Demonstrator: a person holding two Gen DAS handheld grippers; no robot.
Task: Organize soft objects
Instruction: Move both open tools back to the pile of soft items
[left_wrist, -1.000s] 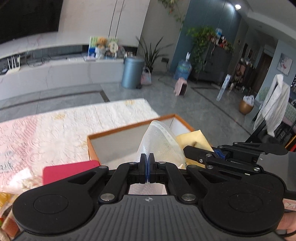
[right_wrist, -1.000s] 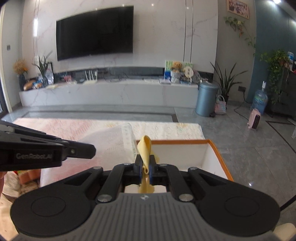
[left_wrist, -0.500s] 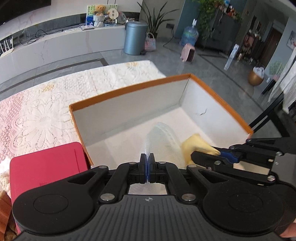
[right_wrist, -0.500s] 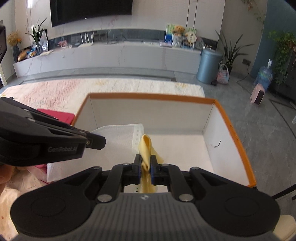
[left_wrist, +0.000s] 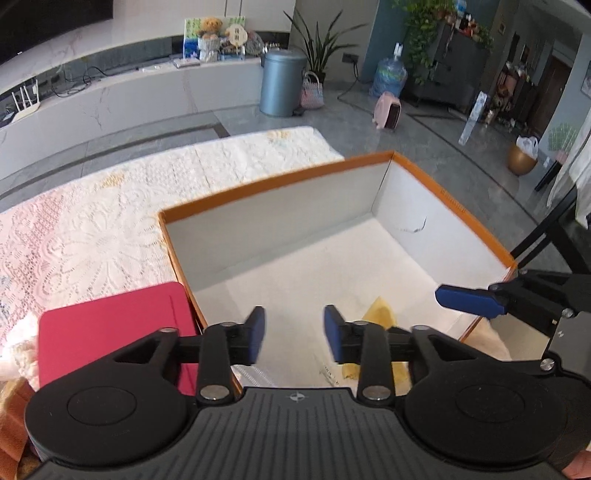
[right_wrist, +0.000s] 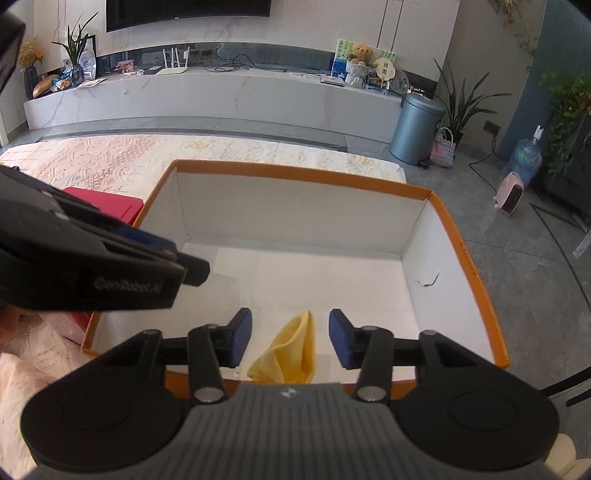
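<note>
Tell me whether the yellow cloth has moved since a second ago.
Yes. The yellow cloth went down: it was pinched above the orange-rimmed box, and now lies inside it, free between the right gripper's jaws, which have just been opening.

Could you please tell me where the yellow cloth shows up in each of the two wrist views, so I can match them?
Left wrist view: the yellow cloth lies low and right of centre, partly hidden behind the right finger of the left gripper.
Right wrist view: bottom centre, between the open fingers of the right gripper, untouched.
Shared landmark: the orange-rimmed box holding it.
</note>
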